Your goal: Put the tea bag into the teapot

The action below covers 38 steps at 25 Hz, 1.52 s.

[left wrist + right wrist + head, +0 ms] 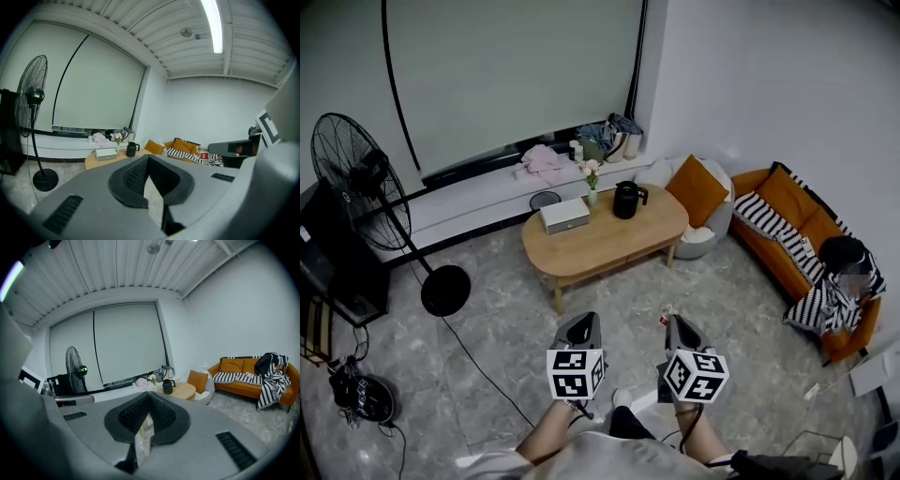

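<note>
**Item:** tea bag (667, 316), a small flat pale sachet with a red-and-white patch.

**Location:** nipped at the tip of the right tool (674, 323), which is held out in front of the person above the grey marbled floor (506, 309). It is well apart from the table.

**Appearance:** in the right gripper view it shows edge-on, as a thin pale sliver between the ribbed black pads (129, 416). In the left gripper view only its red patch shows. It is too small to tell whether it has a string or a tag.

**Handling (judged):**
- It is very light, soft and easily crushed, and the paper is likely to tear under a hard pinch.
- A light hold on one edge or corner is enough, leaving the body hanging free below the tips.
- It may swing as it is carried, and it may cling to a pad on release.

**Right tool:** jaws closed on the tea bag.

**Left tool** (584, 321): jaws closed tip to tip with nothing between them, carried beside the right tool.

**Destination:** black teapot (626, 200) with a side handle and a short spout. It stands upright near the far edge of the oval light-wood table (600, 242). Whether its lid is on or off cannot be told from here.

**Neighbours on the table:**
- A white rectangular box (563, 215) sits to the left of the teapot in the head view.
- A small vase of pale flowers (592, 180) stands between the box and the teapot.

**Status (judged):** the bag is in hand, and the approach to the table is not yet made.
</note>
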{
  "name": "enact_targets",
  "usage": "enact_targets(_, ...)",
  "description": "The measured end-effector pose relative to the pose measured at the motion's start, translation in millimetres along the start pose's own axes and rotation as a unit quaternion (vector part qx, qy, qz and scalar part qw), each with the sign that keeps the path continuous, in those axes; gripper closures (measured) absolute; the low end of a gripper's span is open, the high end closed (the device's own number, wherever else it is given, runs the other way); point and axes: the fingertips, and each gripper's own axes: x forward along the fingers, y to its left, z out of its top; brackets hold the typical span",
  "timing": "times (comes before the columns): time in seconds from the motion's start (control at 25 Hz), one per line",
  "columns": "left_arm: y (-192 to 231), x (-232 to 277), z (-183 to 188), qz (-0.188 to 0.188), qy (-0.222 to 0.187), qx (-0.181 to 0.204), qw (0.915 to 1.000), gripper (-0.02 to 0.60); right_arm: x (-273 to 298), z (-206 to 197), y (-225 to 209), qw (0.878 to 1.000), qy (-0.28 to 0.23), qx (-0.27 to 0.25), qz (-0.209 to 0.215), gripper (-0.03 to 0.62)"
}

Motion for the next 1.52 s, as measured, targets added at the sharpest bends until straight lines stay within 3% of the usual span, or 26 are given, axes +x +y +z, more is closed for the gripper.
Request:
enact_targets(0.4, 5.4, 77.8, 33.7, 0.011, -0.003, 0.016, 0.9998, 0.574, 77.9, 39.2, -26.8, 1.0, -0.005, 0.006, 0.019, 0.56)
enact_targets(0.8, 9.0, 148.3, 61.3, 0.033, -0.009, 0.004, 0.9994, 0.574, 144.3, 73.4, -62.6, 0.999, -0.003, 0.005, 0.042, 0.56)
enact_targets(1.2, -3.8, 207.5, 72.1, 0.043, -0.013, 0.007, 0.999, 0.574, 192.1, 92.7, -103.2, 0.998, 0.002, 0.0, 0.058, 0.56)
enact_targets(1.52, -2.7, 229.1, 62.8, 0.039, 0.016, 0.004, 0.9991, 0.574, 211.7, 96.2, -110.0, 0.998, 0.012, -0.004, 0.069, 0.56)
